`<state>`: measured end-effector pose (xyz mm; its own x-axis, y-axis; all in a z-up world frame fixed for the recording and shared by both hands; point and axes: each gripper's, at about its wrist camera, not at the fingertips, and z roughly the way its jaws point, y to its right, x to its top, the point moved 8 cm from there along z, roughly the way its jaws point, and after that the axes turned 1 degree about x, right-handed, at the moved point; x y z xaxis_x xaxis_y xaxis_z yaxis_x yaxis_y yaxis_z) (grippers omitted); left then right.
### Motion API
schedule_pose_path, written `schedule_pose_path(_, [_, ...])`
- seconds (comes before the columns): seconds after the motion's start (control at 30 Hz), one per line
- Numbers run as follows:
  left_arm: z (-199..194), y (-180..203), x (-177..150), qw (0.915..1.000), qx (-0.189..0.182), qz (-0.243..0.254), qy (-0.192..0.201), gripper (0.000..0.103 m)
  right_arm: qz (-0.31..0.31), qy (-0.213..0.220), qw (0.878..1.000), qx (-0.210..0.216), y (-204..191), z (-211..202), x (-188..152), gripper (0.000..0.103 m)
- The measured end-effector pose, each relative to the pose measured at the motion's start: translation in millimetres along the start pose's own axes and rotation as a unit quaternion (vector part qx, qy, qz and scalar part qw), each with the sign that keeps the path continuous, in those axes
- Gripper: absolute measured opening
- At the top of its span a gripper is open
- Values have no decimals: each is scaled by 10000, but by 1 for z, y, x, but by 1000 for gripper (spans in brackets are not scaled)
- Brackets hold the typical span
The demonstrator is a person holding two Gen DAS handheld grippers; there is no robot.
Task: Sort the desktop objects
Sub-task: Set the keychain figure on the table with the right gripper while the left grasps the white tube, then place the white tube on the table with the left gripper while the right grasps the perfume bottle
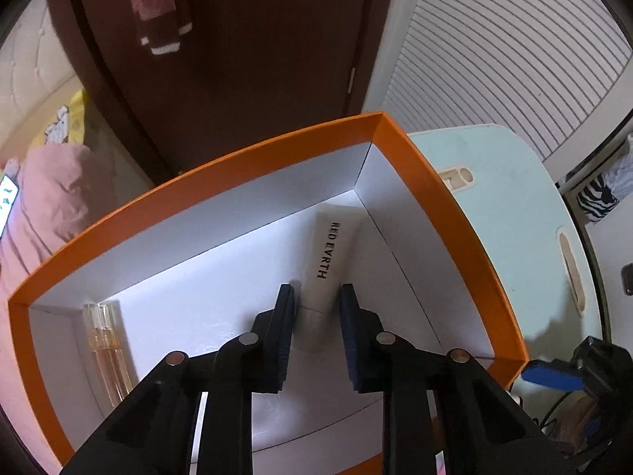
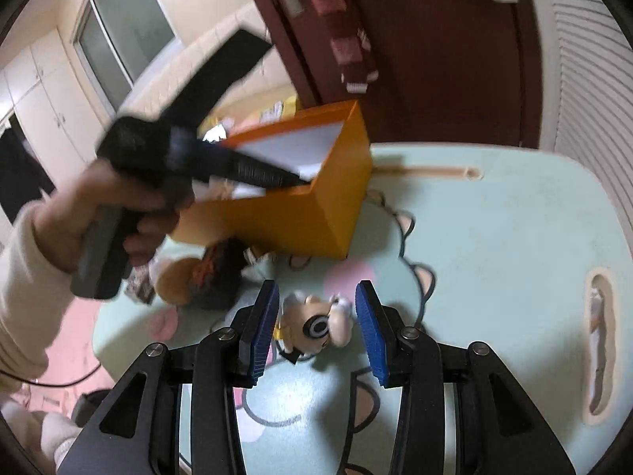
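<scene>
Tube (image 1: pixel 322 249) lies flat in the box's (image 1: pixel 237 158) far right corner, crimped end pointing into it, cap end clamped by the left gripper (image 1: pixel 316 291); right gripper (image 2: pixel 316 289) straddles a figurine (image 2: pixel 316 326) on the table (image 2: pixel 494 257), and whether its fingers touch it is unclear.

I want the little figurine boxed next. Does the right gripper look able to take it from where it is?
Probably yes: the figurine lies on the table between the right gripper's open pads, with nothing in the way.
</scene>
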<state>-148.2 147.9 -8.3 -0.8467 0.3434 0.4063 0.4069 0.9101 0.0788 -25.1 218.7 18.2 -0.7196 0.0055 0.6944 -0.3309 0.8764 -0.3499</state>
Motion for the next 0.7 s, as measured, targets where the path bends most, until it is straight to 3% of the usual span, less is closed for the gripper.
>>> schedule_pose_path(0.1, [-20, -4, -2, 9994, -158, -113, 269, 17, 24, 117, 9999, 69, -2, -5, 4, 42])
schedule_pose_path(0.27, [-105, -28, -3, 9919, -364, -414, 1145, 17, 46, 116, 9999, 52, -2, -3, 4, 42])
schedule_pose_path(0.47, [-178, -71, -47, 9790, -612, -908, 1718, 17, 97, 27, 9999, 56, -3, 0, 0, 42])
schedule_pose_path(0.7, [-146, -86, -138, 9760, -736, -1362, 1531, 17, 43, -32, 10000, 48, -13, 0, 6, 42])
